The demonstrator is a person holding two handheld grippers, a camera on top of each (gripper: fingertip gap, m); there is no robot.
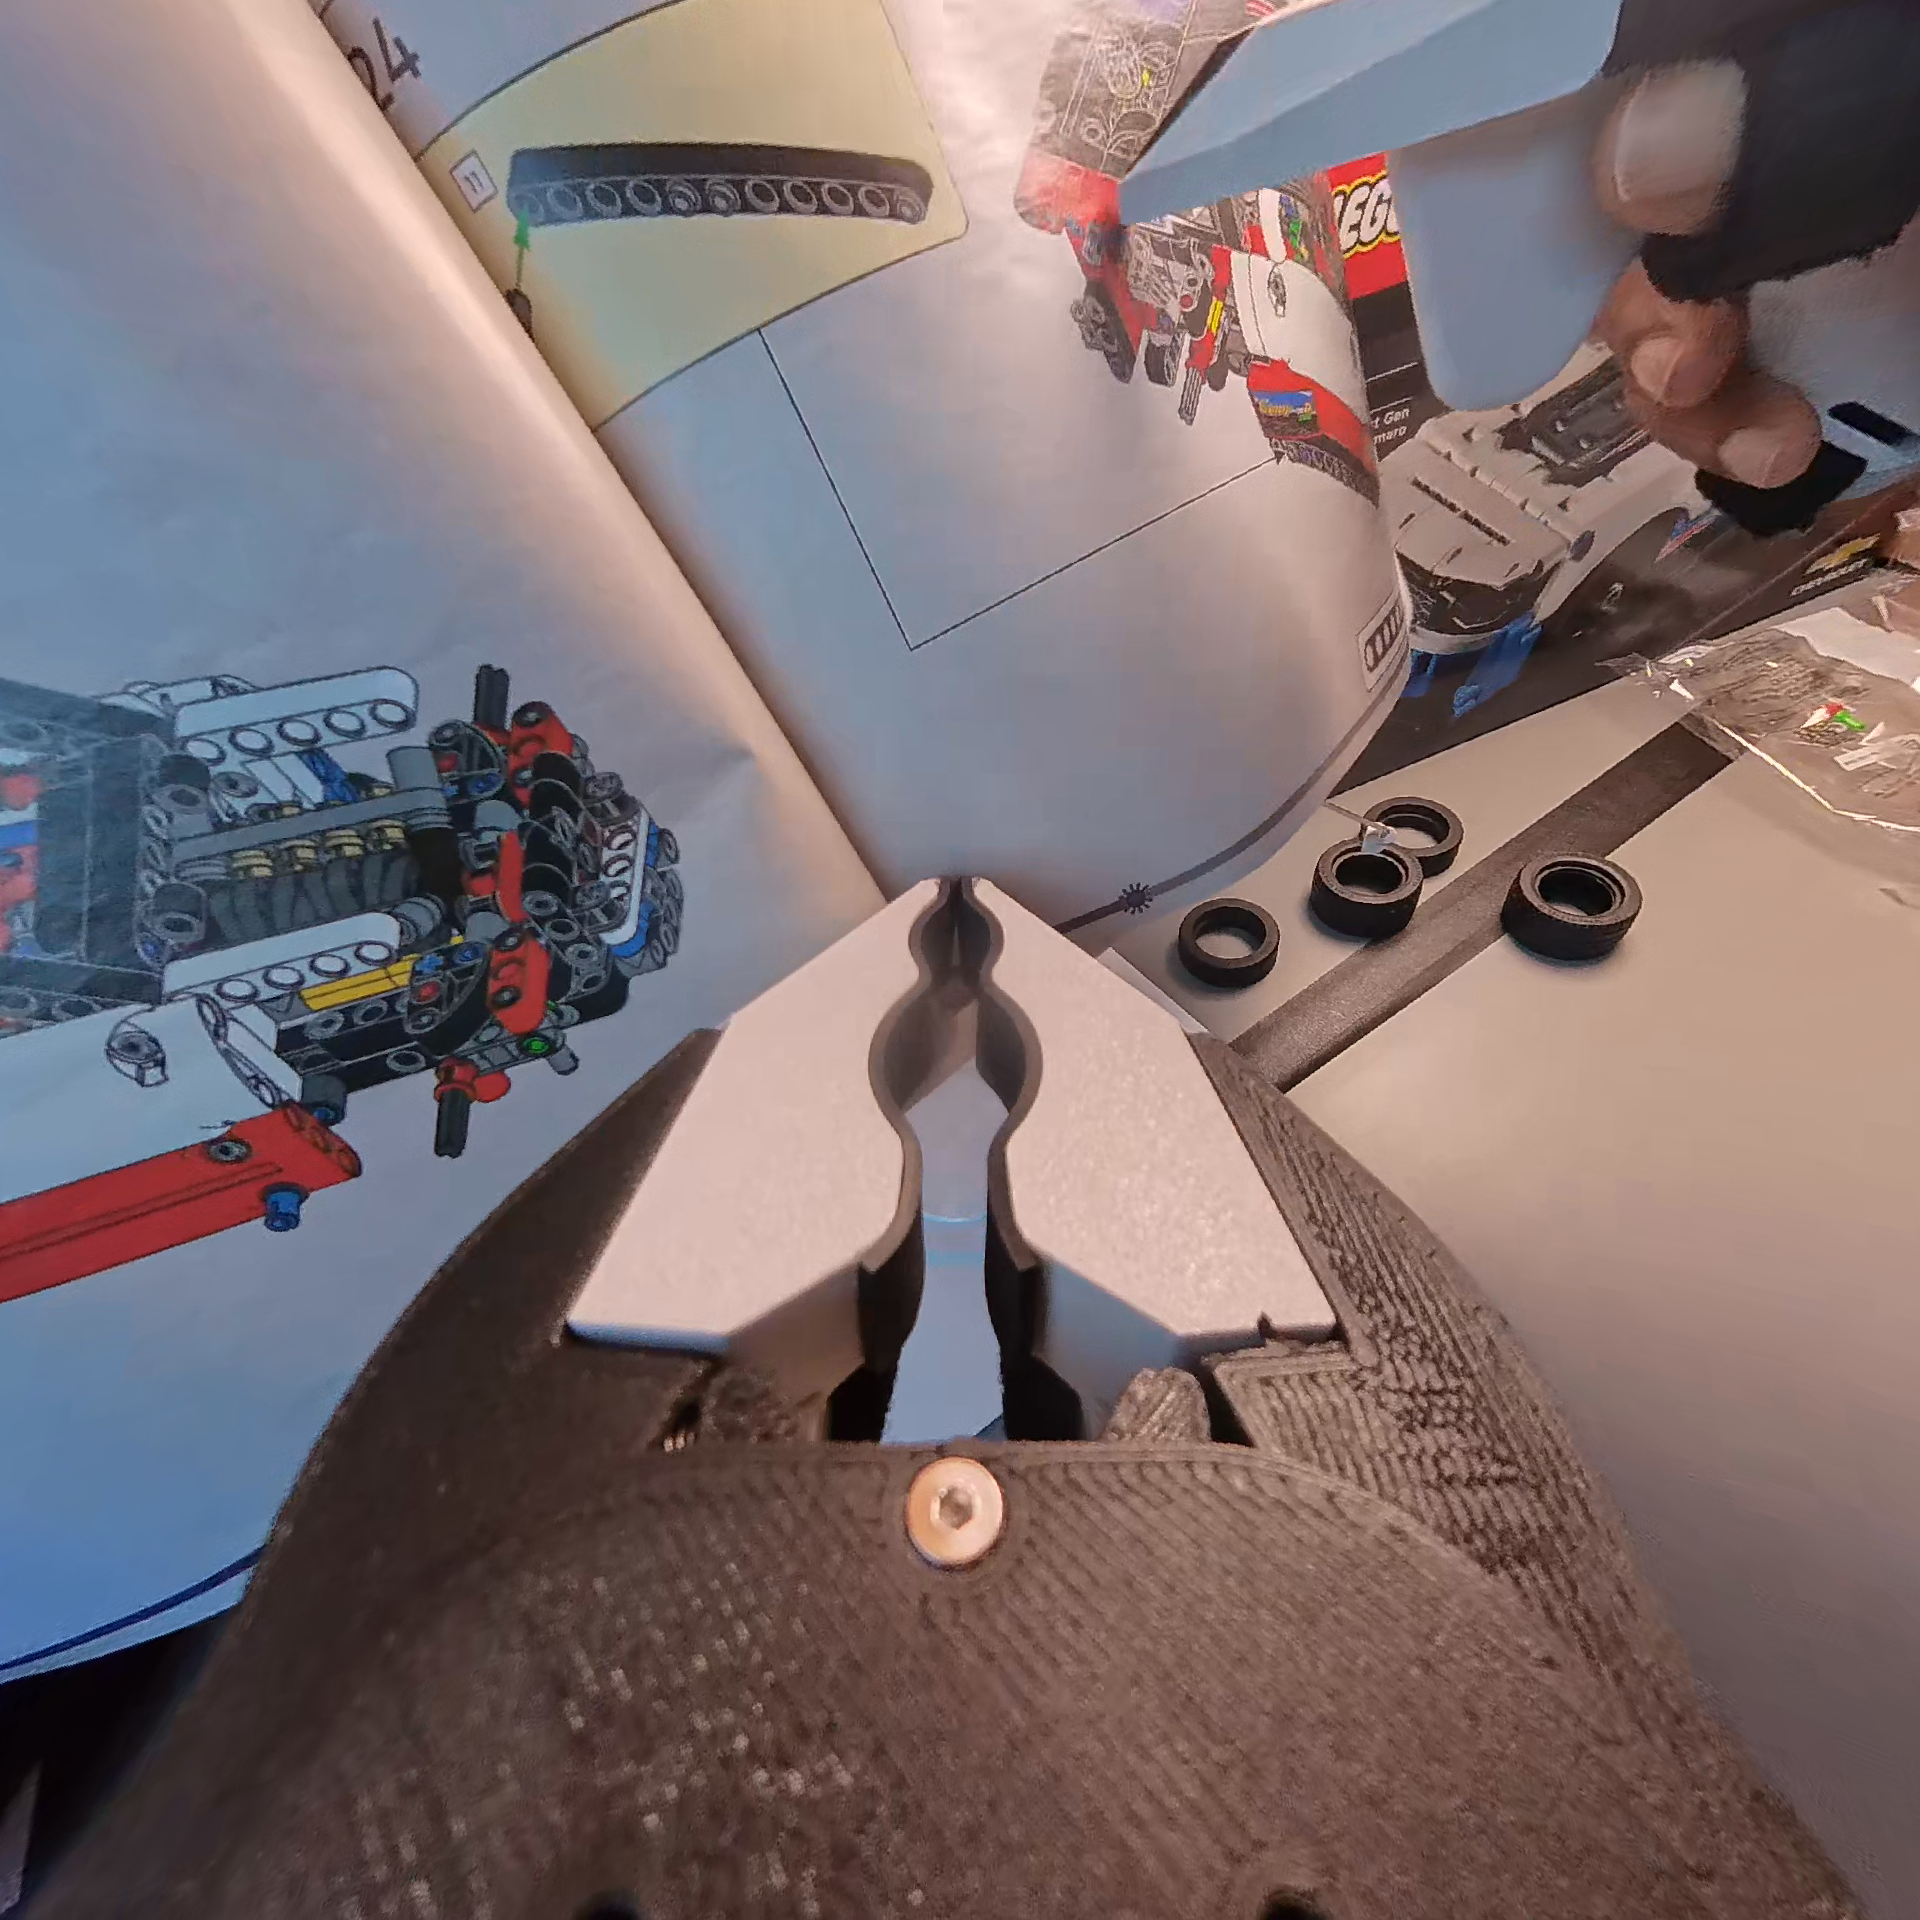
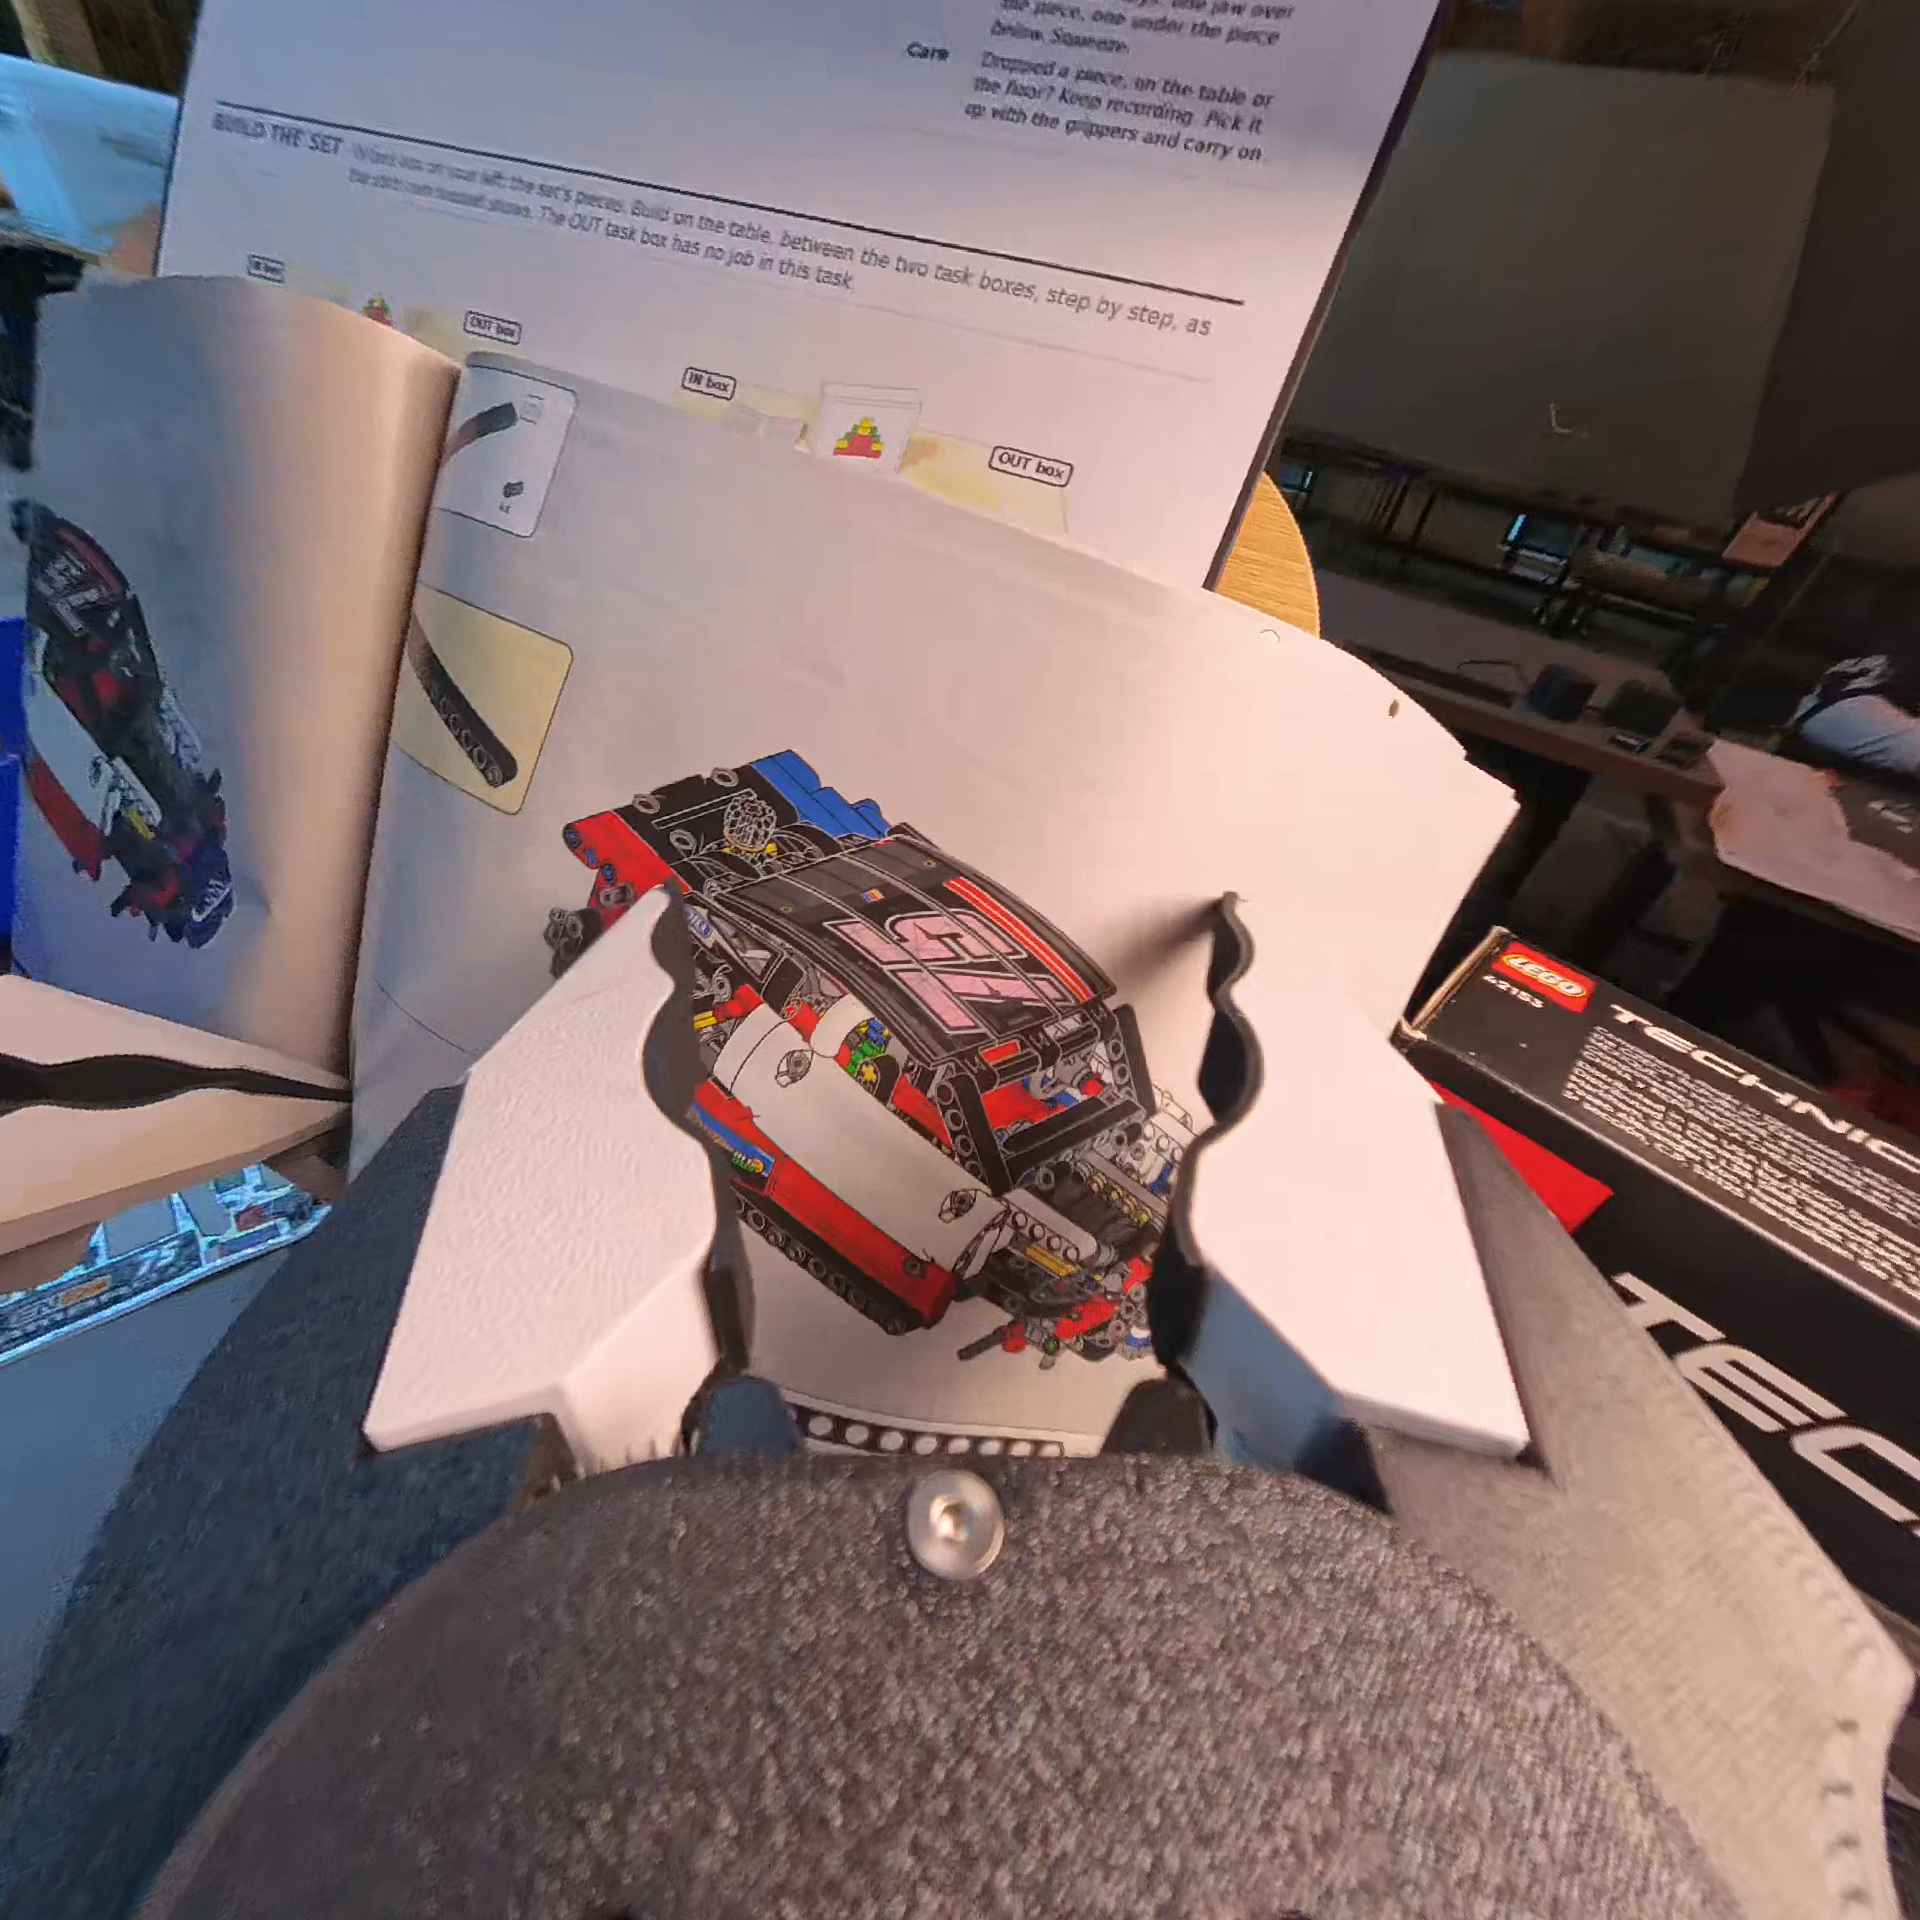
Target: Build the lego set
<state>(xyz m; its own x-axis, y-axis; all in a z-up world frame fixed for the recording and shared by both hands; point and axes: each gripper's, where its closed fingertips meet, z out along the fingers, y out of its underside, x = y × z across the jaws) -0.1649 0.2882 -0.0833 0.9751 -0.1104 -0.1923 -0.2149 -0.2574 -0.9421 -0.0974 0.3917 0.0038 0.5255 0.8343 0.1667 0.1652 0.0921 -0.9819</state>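
The open instruction booklet (image 1: 416,520) fills the left wrist view, and one of its pages (image 2: 935,675) stands up curved in the right wrist view. My left gripper (image 1: 957,891) is shut on the lower edge of that page near the spine; it also shows in the right wrist view (image 2: 156,1081) at the left edge. My right gripper (image 2: 948,925) is open and empty, its fingers framing the car drawing on the raised page. It shows in the left wrist view (image 1: 1351,94) at the top right, held by a gloved hand (image 1: 1714,312). Several black tyres (image 1: 1361,888) lie on the table beside the booklet.
The black Lego box (image 2: 1714,1091) lies to the right, partly under the booklet (image 1: 1558,540). A clear plastic bag (image 1: 1787,707) lies at the right edge. A black strip (image 1: 1455,935) crosses the grey table (image 1: 1558,1351). A printed sheet (image 2: 727,208) stands behind the booklet.
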